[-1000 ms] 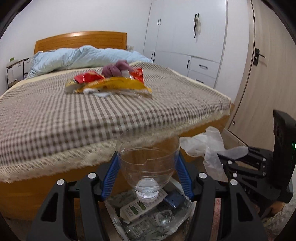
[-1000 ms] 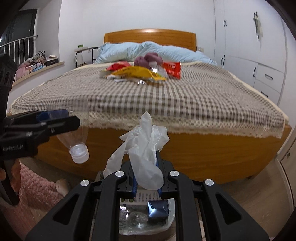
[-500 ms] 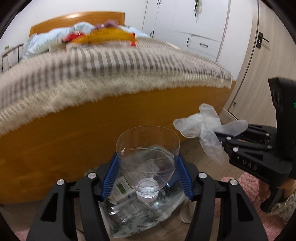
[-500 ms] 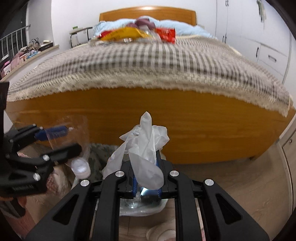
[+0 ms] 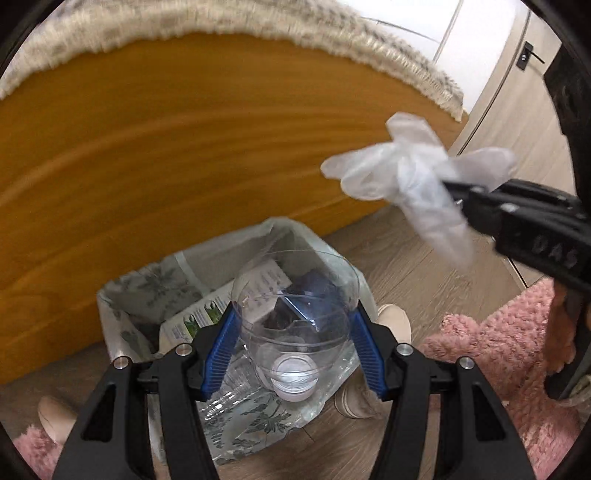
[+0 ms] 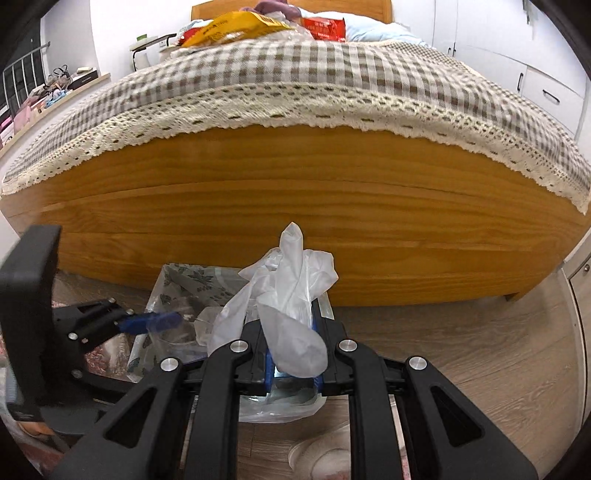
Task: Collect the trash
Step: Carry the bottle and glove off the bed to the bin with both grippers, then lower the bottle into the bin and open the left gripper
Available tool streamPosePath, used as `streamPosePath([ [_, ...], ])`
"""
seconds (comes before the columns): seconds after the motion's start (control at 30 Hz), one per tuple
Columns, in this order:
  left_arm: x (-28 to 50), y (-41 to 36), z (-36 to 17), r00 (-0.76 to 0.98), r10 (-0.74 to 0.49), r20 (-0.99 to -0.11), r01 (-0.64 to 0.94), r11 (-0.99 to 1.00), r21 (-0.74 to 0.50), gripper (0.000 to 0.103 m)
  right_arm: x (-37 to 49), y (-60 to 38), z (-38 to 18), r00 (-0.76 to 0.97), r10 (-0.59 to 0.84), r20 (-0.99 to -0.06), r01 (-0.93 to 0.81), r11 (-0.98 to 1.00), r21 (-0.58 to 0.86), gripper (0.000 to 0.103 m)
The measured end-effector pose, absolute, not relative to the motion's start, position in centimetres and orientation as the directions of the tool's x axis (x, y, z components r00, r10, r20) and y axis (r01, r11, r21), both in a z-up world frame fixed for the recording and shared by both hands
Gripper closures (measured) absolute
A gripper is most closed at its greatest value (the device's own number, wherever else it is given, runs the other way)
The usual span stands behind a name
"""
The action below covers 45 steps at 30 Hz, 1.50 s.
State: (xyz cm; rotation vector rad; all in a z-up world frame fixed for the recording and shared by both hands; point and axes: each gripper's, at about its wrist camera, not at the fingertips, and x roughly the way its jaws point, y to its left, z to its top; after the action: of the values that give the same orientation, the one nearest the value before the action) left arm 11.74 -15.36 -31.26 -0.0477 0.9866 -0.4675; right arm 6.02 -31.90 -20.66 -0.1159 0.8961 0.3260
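Left gripper: jaws set partway apart, blue pads pressed against both flanks of a cut-off clear plastic bottle top. White cap toward the gripper body, cut open rim pointing away from the jaws. Directly beyond and below the jaws: a trash bin lined with a clear leaf-printed bag, standing on the wood floor just in front of the wooden bed frame. Inside the bin: a printed carton, a dark blue item and crumpled clear plastic. To the right of the jaws: a pink fluffy rug.

Right gripper: jaws nearly closed, clamped on a crumpled white disposable glove. Glove fingers sticking up and forward out of the jaws, one lobe hanging back over the pads. Below and just beyond the jaws: the same lined bin, partly hidden by the glove. Left of the jaws: the left gripper with the bottle top over the bin, seen only in part.

Far beyond the jaws, on top of the checked bedspread with lace edging: a yellow wrapper and a red wrapper, well apart from the bin.

In the left wrist view: right gripper entering from the right edge, glove held above floor level, to the right of the bin.
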Motion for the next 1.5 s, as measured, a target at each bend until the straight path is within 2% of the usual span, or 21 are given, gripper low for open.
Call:
streamPosePath([
  [0.2,12.7,-16.7,-34.1,0.413,-0.388,-0.824,0.349,0.903,-0.25,0.046,7.0,-32.9,-21.9,0.547,0.234,-0.804,-0.322,0.945,0.056,0.088],
  [0.8,13.2,-17.9,-36.6,0.338,-0.406,-0.849,0.371,0.887,-0.277,0.044,7.8,-33.1,-22.5,0.525,0.243,-0.815,-0.318,0.945,0.077,0.088],
  [1.0,12.8,-17.1,-36.5,0.314,-0.418,-0.853,0.336,0.889,-0.311,0.033,7.9,-32.6,-22.4,0.522,0.25,-0.815,-0.336,0.939,0.072,0.088],
  [1.27,12.2,-15.4,-35.3,0.31,-0.404,-0.861,0.282,0.903,-0.323,0.024,7.7,-32.0,-21.9,0.525,0.252,-0.813,-0.35,0.935,0.063,0.088],
  [1.43,12.1,-14.5,-35.1,0.322,-0.348,-0.881,0.231,0.931,-0.283,0.007,7.5,-30.8,-21.9,0.52,0.247,-0.817,-0.364,0.93,0.049,0.088],
  [1.5,12.1,-14.0,-35.1,0.321,-0.319,-0.892,0.205,0.943,-0.263,0.007,7.4,-30.4,-22.1,0.513,0.24,-0.824,-0.367,0.929,0.043,0.088],
])
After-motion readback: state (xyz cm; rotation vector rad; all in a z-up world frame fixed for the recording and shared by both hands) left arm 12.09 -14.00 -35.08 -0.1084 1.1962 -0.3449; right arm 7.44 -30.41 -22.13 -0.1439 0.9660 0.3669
